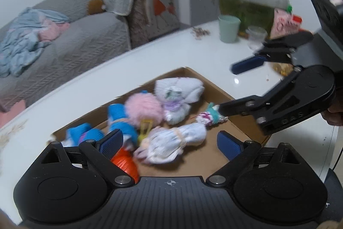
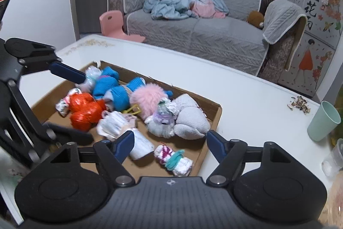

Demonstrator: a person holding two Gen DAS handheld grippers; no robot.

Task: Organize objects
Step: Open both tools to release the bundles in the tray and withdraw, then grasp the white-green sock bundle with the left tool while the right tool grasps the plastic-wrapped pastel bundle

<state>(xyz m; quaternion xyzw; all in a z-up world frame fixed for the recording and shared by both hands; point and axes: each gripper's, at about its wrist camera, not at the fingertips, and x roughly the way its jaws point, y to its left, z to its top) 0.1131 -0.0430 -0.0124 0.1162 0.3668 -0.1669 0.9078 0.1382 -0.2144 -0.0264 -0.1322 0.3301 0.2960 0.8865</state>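
A shallow cardboard tray [image 1: 214,84] [image 2: 219,114] on the white table holds several rolled socks. Among them are blue rolls [image 1: 120,116] [image 2: 111,87], a pink fluffy one [image 1: 142,108] [image 2: 148,100], a grey-white one [image 1: 180,91] [image 2: 188,119], orange ones [image 2: 85,108] and a white bundle [image 1: 171,143] [image 2: 118,123]. A small white, pink and teal roll [image 1: 209,117] [image 2: 173,159] lies near the tray's near edge. My left gripper [image 1: 169,135] [image 2: 85,106] hangs open above the white bundle, holding nothing. My right gripper [image 2: 170,134] [image 1: 233,87] stands open above the small roll, its pads apart from it.
A mint green cup [image 1: 228,28] [image 2: 323,121], a clear plastic cup [image 1: 256,35] and scattered husks [image 2: 299,104] sit on the table [image 2: 246,96] beyond the tray. A grey sofa [image 2: 193,35] with a blue blanket and a pink stool [image 2: 113,23] stand behind the table.
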